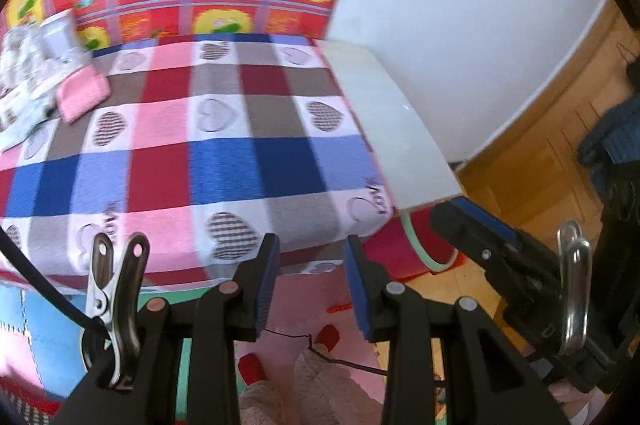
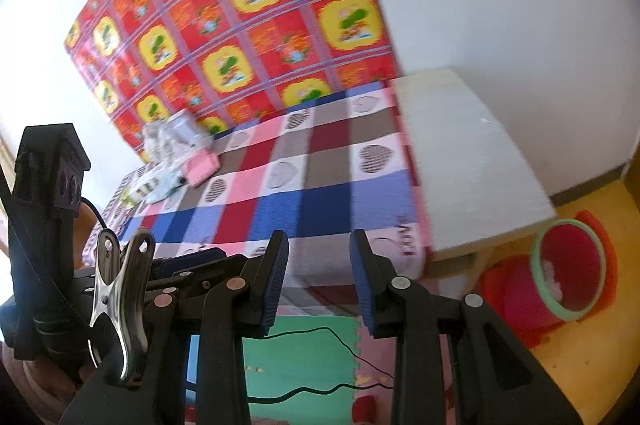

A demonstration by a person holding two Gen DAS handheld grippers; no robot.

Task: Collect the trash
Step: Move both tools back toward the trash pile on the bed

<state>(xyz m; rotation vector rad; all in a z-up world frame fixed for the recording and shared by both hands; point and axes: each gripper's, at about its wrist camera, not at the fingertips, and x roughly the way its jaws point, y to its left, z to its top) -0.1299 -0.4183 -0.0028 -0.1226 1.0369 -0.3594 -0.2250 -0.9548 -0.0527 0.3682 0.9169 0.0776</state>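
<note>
The left tool hangs over the foot of the bed with its blue-padded fingers set a narrow gap apart and nothing between them. The right tool is in the same state: a narrow gap, bare blue pads, no load. In the left wrist view the right tool also shows at the right edge, pointing toward the bed's corner.

Below both tools lies a foam puzzle mat in green, pink and blue, with a thin black cable trailing across it.

The trash bin is a red basket with a pale green rim, tipped on its side on the wooden floor just past the bed's far corner, its mouth facing the camera. Something white and fluffy sits inside near the rim; it is too blurred to identify. The left wrist view catches only a slice of the trash bin under the bed's corner.

The bed carries a checked blanket of red, blue, pink and brown squares with hearts; script reading "Love" shows near its edge. A pile of pale printed cloths and a pink folded cloth lie at the head end. Behind stands a red and yellow patterned panel whose print is unreadable. A white slab lies alongside the blanket.
</note>
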